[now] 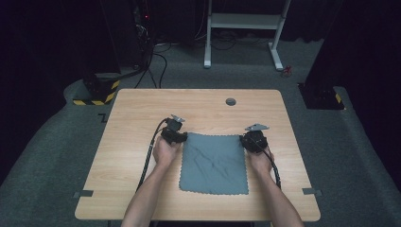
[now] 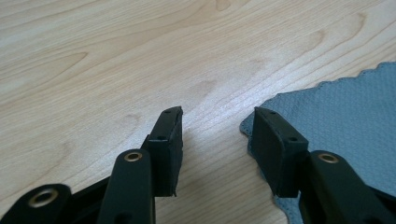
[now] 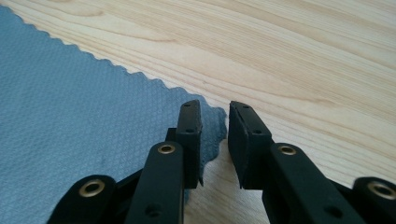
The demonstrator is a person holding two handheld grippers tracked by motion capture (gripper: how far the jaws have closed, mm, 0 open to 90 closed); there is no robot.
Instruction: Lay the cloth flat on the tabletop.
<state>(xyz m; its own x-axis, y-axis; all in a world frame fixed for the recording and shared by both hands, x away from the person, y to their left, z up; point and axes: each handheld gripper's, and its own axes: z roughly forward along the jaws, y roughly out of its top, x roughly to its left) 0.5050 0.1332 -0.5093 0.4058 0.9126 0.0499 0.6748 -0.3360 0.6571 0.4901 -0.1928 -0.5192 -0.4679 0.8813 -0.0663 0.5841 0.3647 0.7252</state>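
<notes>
In the high view a grey cloth (image 1: 215, 163) with scalloped edges lies flat near the centre of the wooden table (image 1: 142, 109), a little below the middle of the frame; the left gripper (image 1: 178, 137) sits at the cloth's upper-left corner and the right gripper (image 1: 249, 140) at its upper-right corner, each held by a hand coming up from the bottom edge. In the left gripper view the jaws stand wide apart; the cloth (image 2: 345, 121) fills the right side of the frame, its corner lying just under the right-hand jaw, while bare wood (image 2: 116, 56) shows between the jaws. In the right gripper view the jaws stand closer, a narrow gap between them, clamped on nothing; the cloth (image 3: 70, 116) covers the left half, its corner reaching under the left-hand jaw and into the gap, and the table (image 3: 303, 60) runs across the upper right.
</notes>
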